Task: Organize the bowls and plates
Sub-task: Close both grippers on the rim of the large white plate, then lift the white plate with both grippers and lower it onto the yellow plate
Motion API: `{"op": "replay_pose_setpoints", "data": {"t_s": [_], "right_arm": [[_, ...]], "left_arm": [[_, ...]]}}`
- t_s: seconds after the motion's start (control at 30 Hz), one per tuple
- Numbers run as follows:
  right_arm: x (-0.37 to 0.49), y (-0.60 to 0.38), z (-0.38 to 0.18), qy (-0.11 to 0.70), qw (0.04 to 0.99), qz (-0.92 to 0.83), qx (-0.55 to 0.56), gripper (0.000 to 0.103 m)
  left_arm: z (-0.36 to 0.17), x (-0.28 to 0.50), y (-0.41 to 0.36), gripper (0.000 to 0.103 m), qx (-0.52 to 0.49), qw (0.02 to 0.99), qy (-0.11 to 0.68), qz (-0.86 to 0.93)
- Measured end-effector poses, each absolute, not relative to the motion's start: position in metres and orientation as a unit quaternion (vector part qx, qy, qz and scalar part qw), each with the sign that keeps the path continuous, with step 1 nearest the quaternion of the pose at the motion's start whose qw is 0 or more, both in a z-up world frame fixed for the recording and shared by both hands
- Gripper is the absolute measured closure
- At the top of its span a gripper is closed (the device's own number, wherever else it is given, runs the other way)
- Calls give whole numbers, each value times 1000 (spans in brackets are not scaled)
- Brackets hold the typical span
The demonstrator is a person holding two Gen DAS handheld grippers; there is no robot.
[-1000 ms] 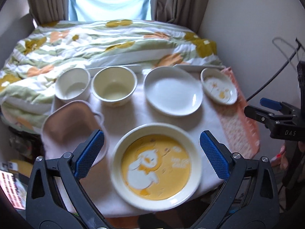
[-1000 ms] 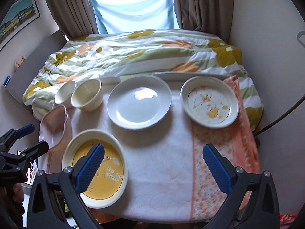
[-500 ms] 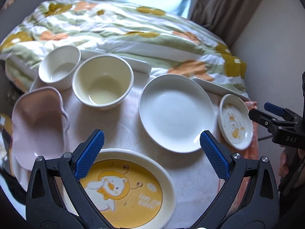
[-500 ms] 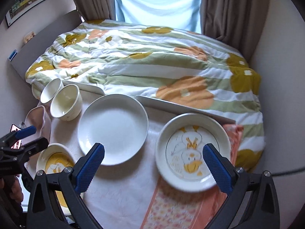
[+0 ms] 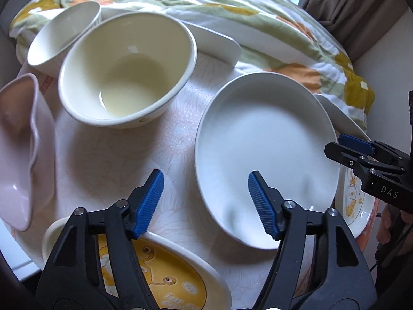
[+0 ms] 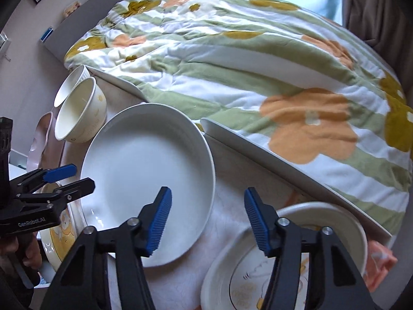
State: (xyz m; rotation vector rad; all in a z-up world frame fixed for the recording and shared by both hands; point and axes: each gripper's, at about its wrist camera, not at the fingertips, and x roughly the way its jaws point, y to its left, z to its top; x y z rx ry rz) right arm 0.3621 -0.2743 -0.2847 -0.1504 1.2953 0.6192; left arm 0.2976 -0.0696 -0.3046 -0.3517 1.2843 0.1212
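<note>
Both grippers hang released and empty – the left gripper (image 5: pixel 205 201) at the near rim of the white plate (image 5: pixel 265 152), mid-table, the right gripper (image 6: pixel 207 218) between it and the duck plate (image 6: pixel 260 279). Likely a reach-in – next, straddle one rim and clench.

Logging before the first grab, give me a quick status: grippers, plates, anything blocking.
Left gripper and right gripper both open, empty, flanking the plain white round plate. Plate flat on table, untouched. Cream ceramic bowl close by; nothing between.
</note>
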Motion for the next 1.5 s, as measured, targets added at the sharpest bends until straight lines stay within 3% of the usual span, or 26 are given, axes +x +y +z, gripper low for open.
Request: {"op": "replay_pose_setpoints", "data": {"t_s": [0.1, 0.27, 0.4, 1.1, 1.5], "right_arm": [[368, -273, -290, 599, 742, 293, -71, 63], [375, -273, -299, 605, 732, 304, -73, 77], [373, -268, -304, 609, 725, 313, -78, 88], [353, -278, -270, 589, 752, 292, -58, 88], [273, -263, -223, 572, 781, 248, -30, 88]], "left_arm": [[-314, 299, -66, 54, -168, 776, 605, 59], [-320, 301, -68, 65, -159, 772, 612, 62], [-317, 303, -72, 84, -164, 773, 611, 49], [-275, 297, -87, 84, -127, 789, 600, 32], [-222, 242, -58, 84, -96, 816, 570, -20]]}}
